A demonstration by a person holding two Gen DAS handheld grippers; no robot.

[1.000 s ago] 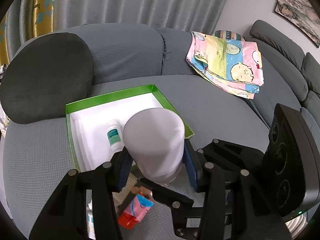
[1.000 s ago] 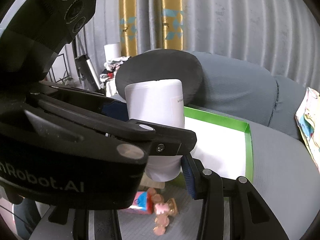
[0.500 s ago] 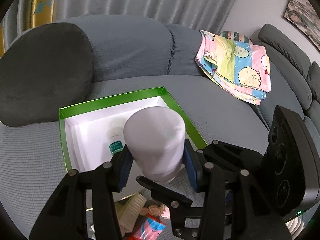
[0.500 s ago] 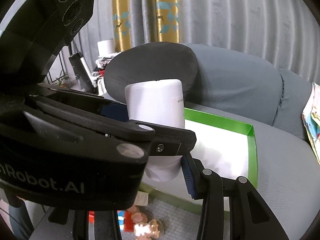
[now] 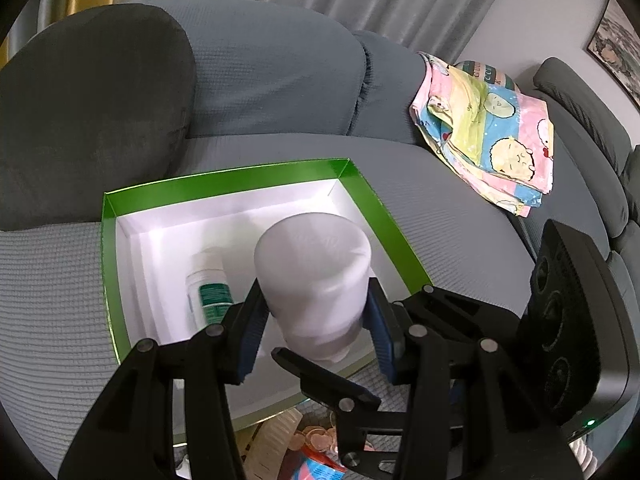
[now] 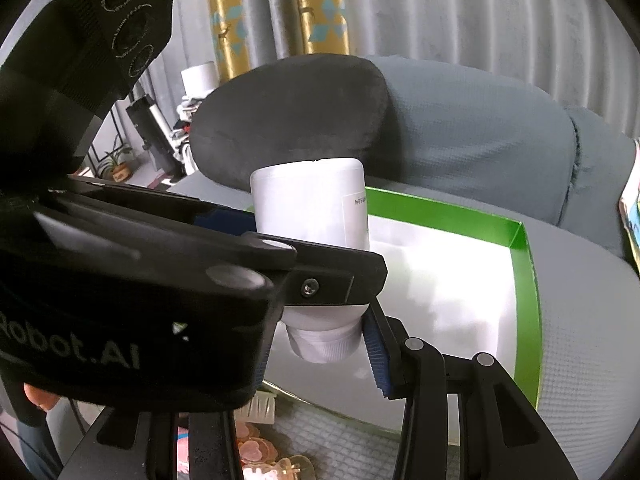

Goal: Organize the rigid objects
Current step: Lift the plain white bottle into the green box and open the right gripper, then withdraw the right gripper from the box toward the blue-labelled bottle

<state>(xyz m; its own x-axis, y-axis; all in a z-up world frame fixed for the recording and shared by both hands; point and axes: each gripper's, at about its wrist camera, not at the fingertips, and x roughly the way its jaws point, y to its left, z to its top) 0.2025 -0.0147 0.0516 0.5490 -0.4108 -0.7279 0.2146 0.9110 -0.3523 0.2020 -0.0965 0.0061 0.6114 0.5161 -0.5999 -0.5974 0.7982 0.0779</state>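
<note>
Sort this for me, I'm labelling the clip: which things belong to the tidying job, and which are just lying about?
Job: white bottle, held by the left claw; green box; green-label bottle inside it; pink trinkets beside the box.
Lying about: patterned cloth; dark cushion; wall picture.

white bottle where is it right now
The white bottle is gripped cap-down in the left gripper, held over the green box on the sofa, right of a small green-label bottle lying inside.

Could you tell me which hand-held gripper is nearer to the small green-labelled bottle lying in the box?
Left. The left hand-held gripper, clamping the white bottle, has a finger just beside the small bottle; the right hand-held gripper is beyond the white bottle.
</note>
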